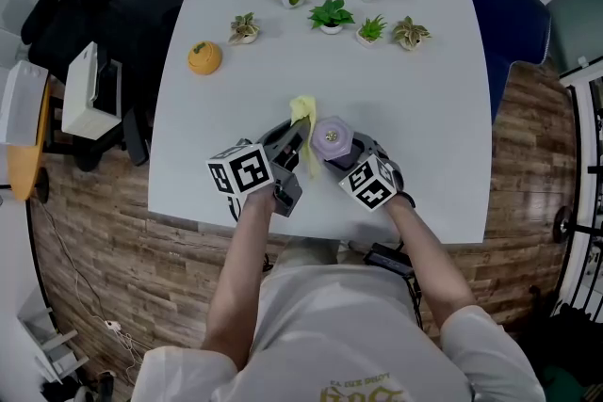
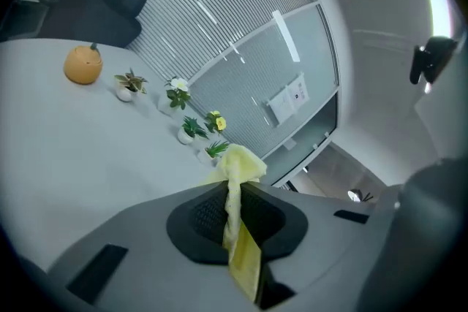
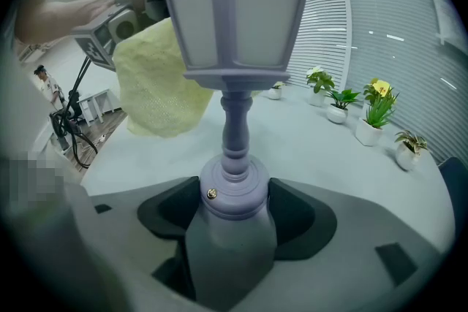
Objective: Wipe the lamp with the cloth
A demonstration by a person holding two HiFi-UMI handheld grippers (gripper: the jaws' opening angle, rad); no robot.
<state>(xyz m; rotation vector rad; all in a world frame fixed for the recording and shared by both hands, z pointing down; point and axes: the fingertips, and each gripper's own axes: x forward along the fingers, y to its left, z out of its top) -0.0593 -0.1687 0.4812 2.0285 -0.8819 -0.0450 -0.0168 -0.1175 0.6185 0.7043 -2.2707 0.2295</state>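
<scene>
Lamp (image 3: 238, 25) and cloth (image 2: 240, 166) held side by side over the white surface (image 1: 433, 136).
The right tongs (image 3: 234, 210) pinch the lilac lamp by its round turned base; only their view shows its lantern-shaped frosted head, a mere round cap in the head view. The left tongs (image 2: 235, 219) squeeze the soft, nubbly yellow cloth, bunched just beside that head. Potted plants (image 1: 331, 14) stand well beyond.

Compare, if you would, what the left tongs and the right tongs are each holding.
The left tongs are shut on a limp, crumpled yellow cloth; the right tongs are shut on a rigid lilac lantern-shaped lamp. The cloth is a thin strip between the left jaws; the lamp's round base fills the right ones. Both tongs are shut on their load.
</scene>
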